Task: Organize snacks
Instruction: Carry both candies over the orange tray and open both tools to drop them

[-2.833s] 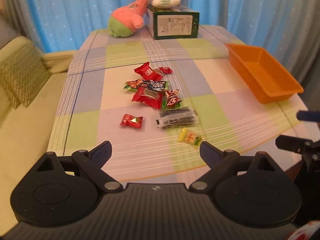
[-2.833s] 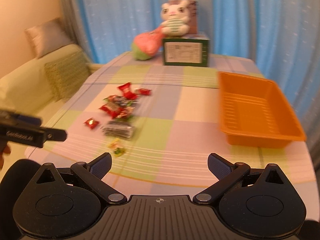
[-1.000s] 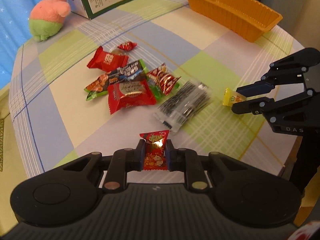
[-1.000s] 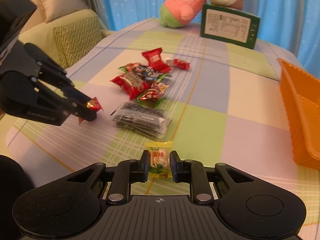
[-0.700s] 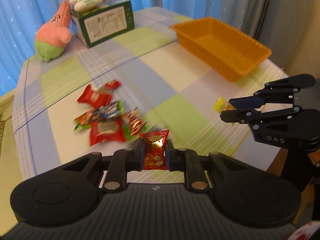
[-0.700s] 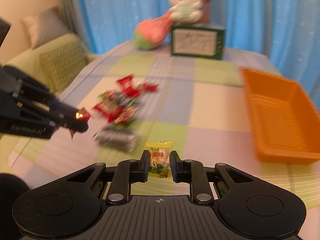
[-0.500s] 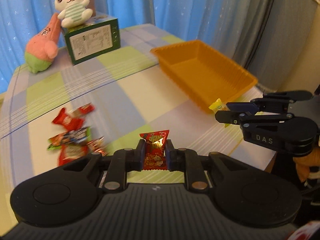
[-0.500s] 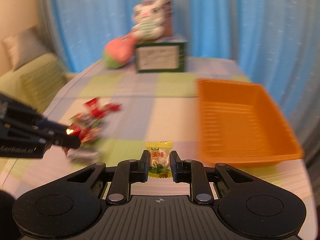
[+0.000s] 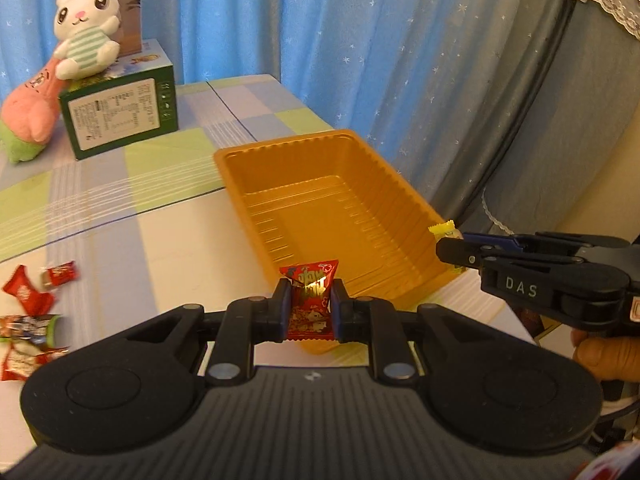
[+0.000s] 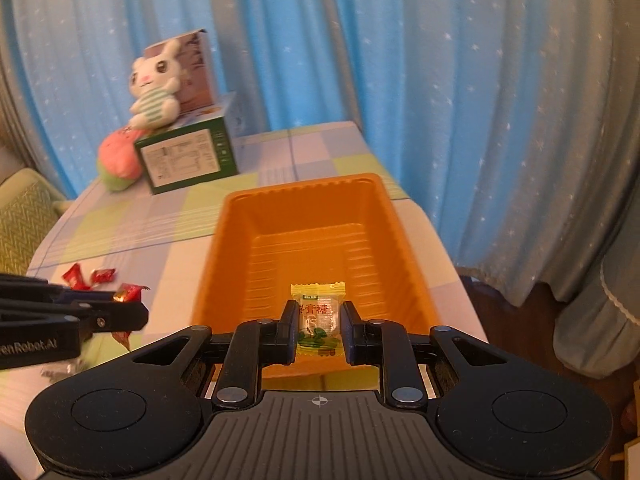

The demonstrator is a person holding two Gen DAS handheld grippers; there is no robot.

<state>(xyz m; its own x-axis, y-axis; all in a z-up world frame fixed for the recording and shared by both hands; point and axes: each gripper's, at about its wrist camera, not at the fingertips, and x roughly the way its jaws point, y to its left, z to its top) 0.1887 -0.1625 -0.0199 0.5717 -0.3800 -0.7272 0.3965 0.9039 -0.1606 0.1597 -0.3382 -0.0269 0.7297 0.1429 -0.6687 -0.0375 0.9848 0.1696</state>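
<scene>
My left gripper [image 9: 310,308] is shut on a red candy packet [image 9: 310,296] and holds it at the near left corner of the orange tray [image 9: 320,160]. My right gripper [image 10: 319,324] is shut on a yellow candy [image 10: 318,316] over the near end of the orange tray [image 10: 304,200]. The right gripper [image 9: 452,250] also shows in the left wrist view at the tray's right rim, with the yellow candy [image 9: 442,234] at its tip. The left gripper [image 10: 132,314] shows in the right wrist view, left of the tray. The tray holds nothing.
Several loose snacks [image 9: 28,312] lie on the checked tablecloth to the left. A green box [image 9: 120,116] with a white bunny toy [image 9: 84,32] and a pink plush [image 9: 28,112] stand at the back. Blue curtains hang behind. The table edge runs just right of the tray.
Both grippers have carried their candies from the snack pile to the right, up to the orange tray. The right gripper now sits over the tray's near end.
</scene>
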